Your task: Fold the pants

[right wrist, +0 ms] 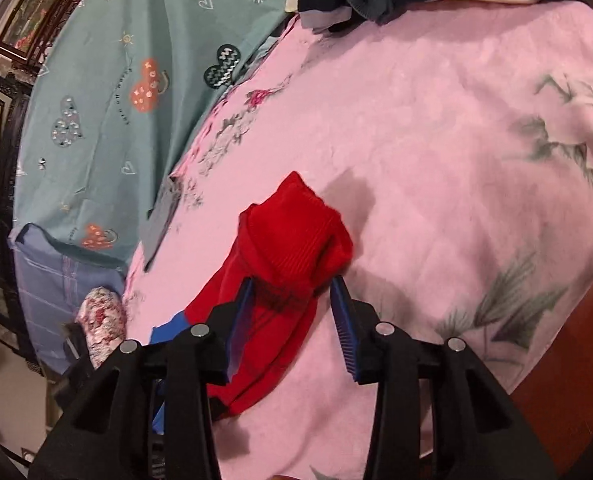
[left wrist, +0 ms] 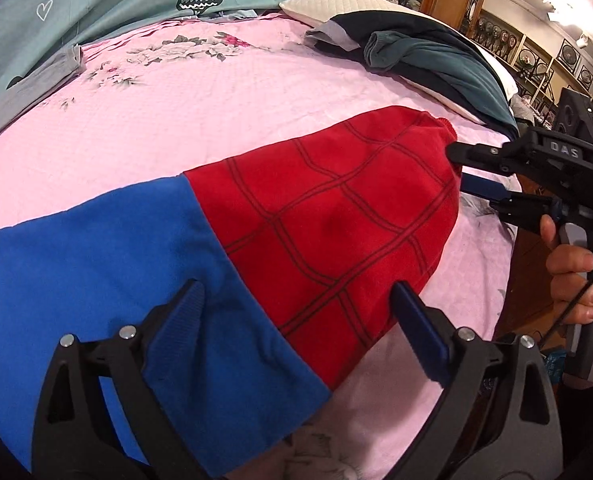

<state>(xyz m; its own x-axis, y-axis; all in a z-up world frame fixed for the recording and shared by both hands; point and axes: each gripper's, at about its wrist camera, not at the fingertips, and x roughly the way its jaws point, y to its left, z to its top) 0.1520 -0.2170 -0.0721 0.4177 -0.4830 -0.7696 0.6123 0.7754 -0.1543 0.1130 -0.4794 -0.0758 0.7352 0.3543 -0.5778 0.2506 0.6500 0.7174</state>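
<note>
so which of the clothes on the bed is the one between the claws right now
The red-and-blue pants with a dark web-line print; the dark teal garment and folded grey cloth lie far off, untouched.

Pants (left wrist: 256, 240) lie flat on the bed (left wrist: 216, 120), near its front edge. Left gripper (left wrist: 296, 320) sits over the pants' near end; right gripper (right wrist: 292, 300) straddles the far cuff. Pile of clothes (left wrist: 436, 56) rests on a pillow (left wrist: 336, 8) behind, well apart.
</note>
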